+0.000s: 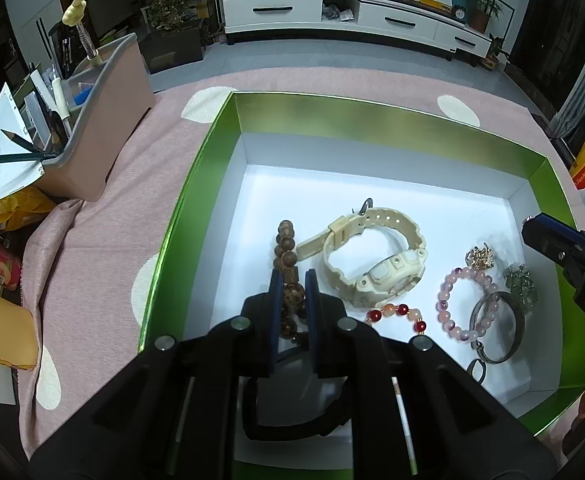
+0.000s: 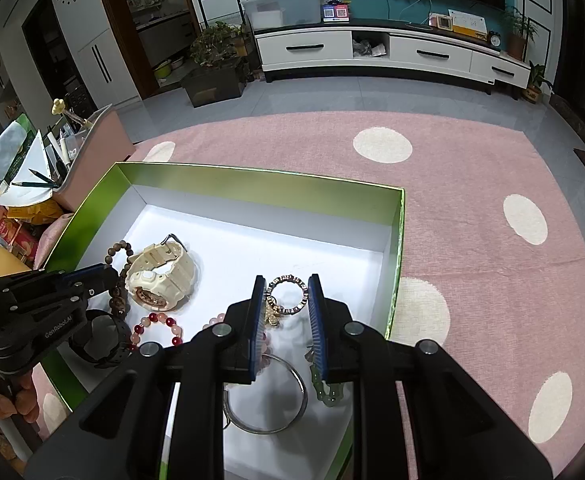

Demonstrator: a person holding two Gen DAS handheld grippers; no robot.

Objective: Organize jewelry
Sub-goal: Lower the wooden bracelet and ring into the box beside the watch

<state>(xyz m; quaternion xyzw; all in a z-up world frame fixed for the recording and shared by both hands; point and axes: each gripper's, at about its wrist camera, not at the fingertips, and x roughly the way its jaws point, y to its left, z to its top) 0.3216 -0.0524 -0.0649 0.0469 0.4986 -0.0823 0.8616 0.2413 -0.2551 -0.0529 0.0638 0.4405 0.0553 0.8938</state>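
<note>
A green box (image 1: 180,216) with a white floor holds the jewelry. My left gripper (image 1: 294,276) is shut on a brown wooden bead bracelet (image 1: 286,240), low over the box floor. Beside it lie a cream watch (image 1: 372,256), a red and peach bead bracelet (image 1: 396,314), a pink bead bracelet (image 1: 464,300), a silver bangle (image 1: 500,332), a gold ring (image 1: 480,258) and a green piece (image 1: 522,284). My right gripper (image 2: 286,284) is open above the gold ring (image 2: 288,294), with the silver bangle (image 2: 266,392) and the green piece (image 2: 326,390) below it.
The box sits on a pink cloth with white dots (image 2: 472,208). A pink organizer with pencils and papers (image 1: 92,120) stands to the left. Snack packets (image 1: 0,216) lie at the far left. A black watch (image 2: 100,336) lies at the box's near left.
</note>
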